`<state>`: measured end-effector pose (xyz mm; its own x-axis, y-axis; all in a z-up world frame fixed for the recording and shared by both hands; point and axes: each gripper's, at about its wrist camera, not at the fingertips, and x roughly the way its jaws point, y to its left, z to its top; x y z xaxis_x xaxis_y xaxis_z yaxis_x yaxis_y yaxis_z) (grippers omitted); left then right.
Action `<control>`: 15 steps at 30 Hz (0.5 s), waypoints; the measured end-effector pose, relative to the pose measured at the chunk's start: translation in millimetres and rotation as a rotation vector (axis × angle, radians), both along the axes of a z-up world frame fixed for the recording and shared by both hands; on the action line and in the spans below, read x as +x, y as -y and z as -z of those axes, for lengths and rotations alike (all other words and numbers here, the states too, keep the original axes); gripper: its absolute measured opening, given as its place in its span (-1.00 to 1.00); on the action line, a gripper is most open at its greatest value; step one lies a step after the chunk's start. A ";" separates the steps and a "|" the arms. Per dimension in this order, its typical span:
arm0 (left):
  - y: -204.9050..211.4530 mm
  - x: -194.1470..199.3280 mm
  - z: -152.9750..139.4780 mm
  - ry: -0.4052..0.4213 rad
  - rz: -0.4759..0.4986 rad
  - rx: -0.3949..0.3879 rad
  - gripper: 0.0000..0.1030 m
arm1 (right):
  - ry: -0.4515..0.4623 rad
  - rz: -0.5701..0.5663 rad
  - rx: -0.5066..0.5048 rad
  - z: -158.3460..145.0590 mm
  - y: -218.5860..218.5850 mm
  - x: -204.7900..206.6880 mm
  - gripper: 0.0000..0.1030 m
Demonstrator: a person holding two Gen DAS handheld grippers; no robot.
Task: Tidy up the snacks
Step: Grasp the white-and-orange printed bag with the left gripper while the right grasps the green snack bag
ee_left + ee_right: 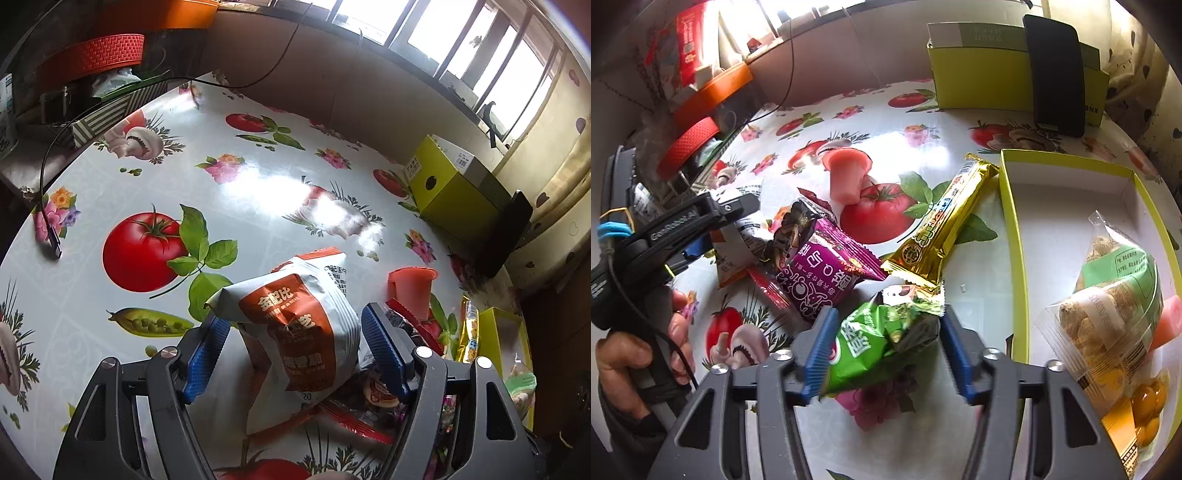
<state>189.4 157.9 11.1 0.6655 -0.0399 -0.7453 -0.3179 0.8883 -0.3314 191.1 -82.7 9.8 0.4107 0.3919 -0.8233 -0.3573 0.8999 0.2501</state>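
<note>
My left gripper point(293, 338) is open around a white and orange snack bag point(299, 325) on the table; the pads stand beside it with gaps. It also shows in the right wrist view point(698, 240). My right gripper point(884, 345) is open around a green snack packet point(875, 343). A purple packet point(820, 273), a gold bar point(942, 229) and a pink jelly cup point(846, 173) lie ahead. A yellow-green tray point(1012, 236) on the right holds a clear bag of puffs point(1108, 314).
A yellow-green box point(979, 74) with a black phone point(1056, 74) leaning on it stands at the table's far edge. Orange and red baskets point(92, 55) and a striped box point(110, 114) sit at the far left. A black cable point(48, 221) lies on the patterned tablecloth.
</note>
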 end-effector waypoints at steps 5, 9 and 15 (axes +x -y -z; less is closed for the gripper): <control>-0.6 1.4 4.4 -0.013 0.000 0.026 0.08 | 0.009 -0.006 0.013 -0.6 3.6 -3.0 -0.13; 2.7 -3.4 1.3 -0.011 0.016 0.058 0.06 | 0.017 -0.012 0.021 -2.2 7.5 -7.9 -0.15; 3.7 -24.3 -8.3 0.004 0.016 0.094 0.04 | 0.048 -0.022 0.048 -12.2 14.7 -21.2 -0.15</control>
<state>165.1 154.3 19.4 0.6684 0.0192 -0.7435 -0.3021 0.9205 -0.2479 169.9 -97.4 21.9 0.4400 0.4399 -0.7829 -0.3897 0.8790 0.2749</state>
